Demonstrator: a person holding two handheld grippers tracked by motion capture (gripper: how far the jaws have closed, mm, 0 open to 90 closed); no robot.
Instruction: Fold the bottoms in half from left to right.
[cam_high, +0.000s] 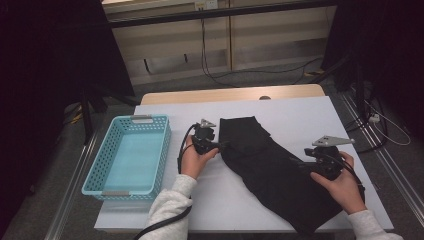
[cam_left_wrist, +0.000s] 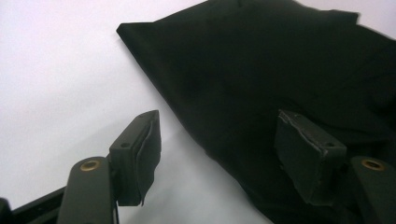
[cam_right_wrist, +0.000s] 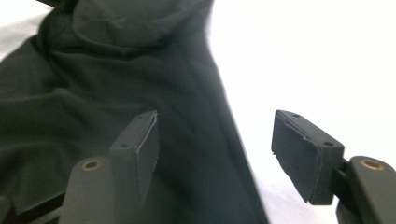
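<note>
At the far left a light blue perforated basket (cam_high: 131, 155) sits on the white surface (cam_high: 300, 115) with nothing in it. Just to its right the left gripper (cam_high: 223, 145) meets the left edge of a black garment (cam_high: 270, 170), which lies spread diagonally from the middle of the surface down toward the near right corner. In the left gripper view the jaws stand apart, straddling that cloth edge, one pad (cam_left_wrist: 148, 144) over bare white and the other over the fabric, neither pressing on it.

Further right, the right gripper (cam_high: 307, 161) rests over the lower part of the garment, its jaws likewise parted across the opposite edge with nothing pinched.

To do this well, I'd say each gripper should dip low enough to take the whole folded thickness at the hem, not one layer, and both should close at matching points so the cloth lifts evenly instead of twisting.
</note>
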